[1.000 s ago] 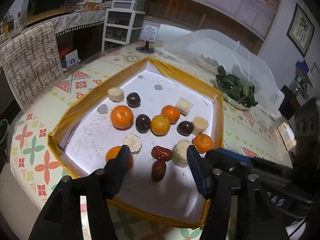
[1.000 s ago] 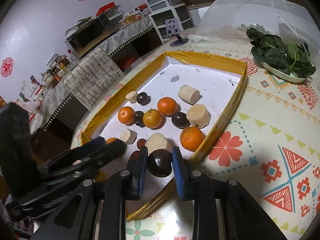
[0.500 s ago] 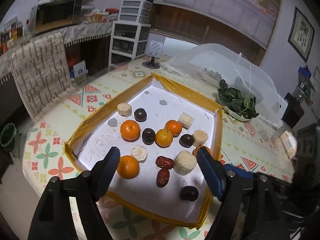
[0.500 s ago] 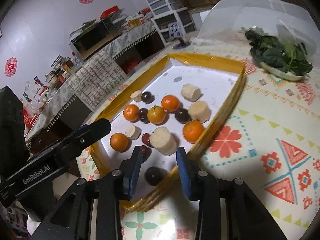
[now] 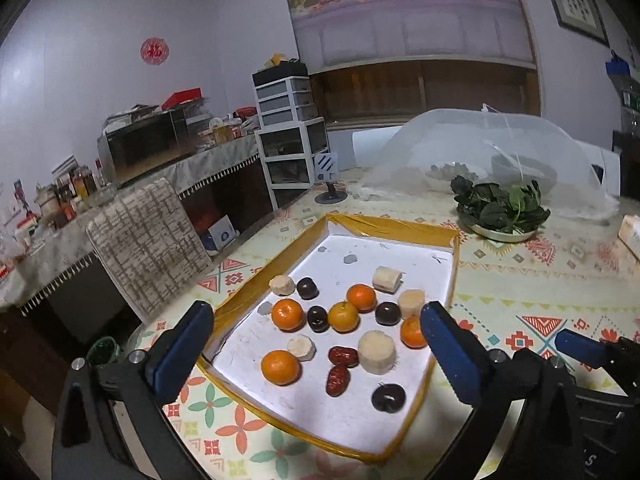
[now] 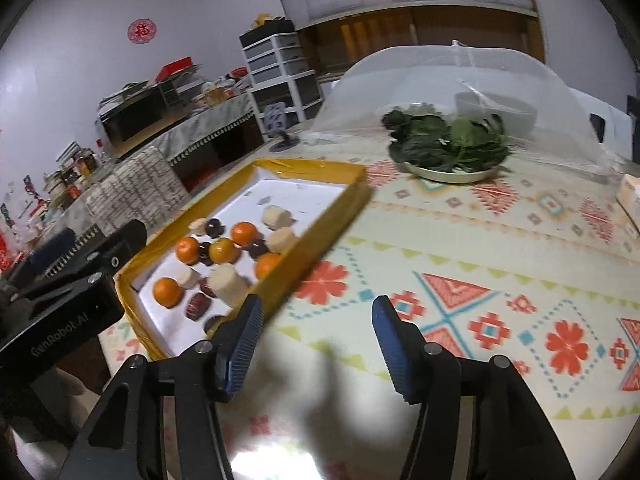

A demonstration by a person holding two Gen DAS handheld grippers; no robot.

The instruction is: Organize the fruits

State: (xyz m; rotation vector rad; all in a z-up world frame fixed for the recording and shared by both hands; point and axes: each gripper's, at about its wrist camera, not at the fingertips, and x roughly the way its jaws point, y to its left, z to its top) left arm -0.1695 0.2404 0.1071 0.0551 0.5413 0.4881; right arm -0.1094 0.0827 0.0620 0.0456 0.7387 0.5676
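Note:
A white tray with a yellow rim [image 5: 452,264] lies on the patterned tablecloth. It holds several oranges [image 5: 280,366], dark round fruits, pale cut pieces [image 5: 378,350] and two red dates [image 5: 338,374]. One dark fruit [image 5: 388,398] rests alone near the tray's front right corner. My left gripper [image 5: 316,312] hangs back above the tray's near end, its jaws opening wide with nothing between them. My right gripper [image 6: 316,306] is over bare tablecloth to the right of the tray [image 6: 320,216]. Its jaws are opening and hold nothing.
A plate of dark greens [image 5: 500,208] sits beyond the tray, in front of a white mesh food cover [image 5: 480,140]. A chair back with a woven cover [image 5: 148,232] stands at the table's left edge. A pale box [image 5: 632,228] is at the far right.
The right gripper let go of the dark fruit in the tray's near corner, then drew back and swung right over the cloth. The left gripper opened wider, pulled back and tilted up.

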